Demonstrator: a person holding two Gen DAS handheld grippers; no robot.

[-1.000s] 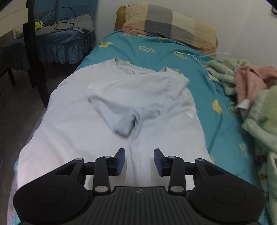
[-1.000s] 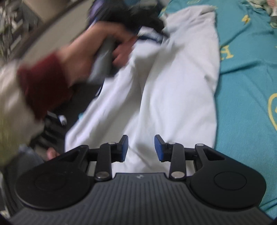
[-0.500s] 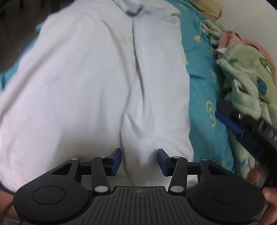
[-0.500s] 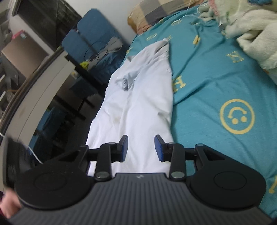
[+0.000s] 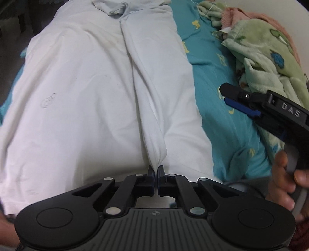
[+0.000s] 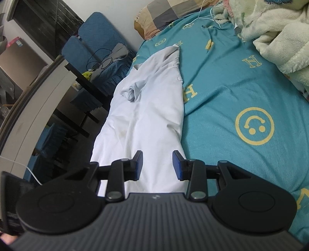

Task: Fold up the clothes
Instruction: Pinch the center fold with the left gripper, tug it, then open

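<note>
A white T-shirt [image 5: 87, 92] lies lengthwise on the teal bed sheet [image 5: 218, 108], its sleeves folded inward near the collar. My left gripper [image 5: 156, 170] is shut on a pinched ridge of the shirt's near hem, and the cloth rises in a fold toward it. In the right wrist view the same T-shirt [image 6: 150, 115] runs along the bed's left side. My right gripper [image 6: 157, 164] stands open just above the shirt's near right corner, with nothing between its fingers. The left wrist view also catches that right gripper [image 5: 231, 96], a hand holding it over the sheet.
A heap of green, cream and pink blankets [image 5: 266, 58] fills the bed's right side. A checked pillow [image 6: 173, 13] and a white cable [image 6: 210, 19] lie at the head. Beside the bed stand blue chairs [image 6: 96, 44] and a dark table [image 6: 87, 83].
My left gripper has closed on the shirt's near hem, gathering a ridge of cloth. The right gripper has swung from the left hand toward the shirt's right corner and stays open.
</note>
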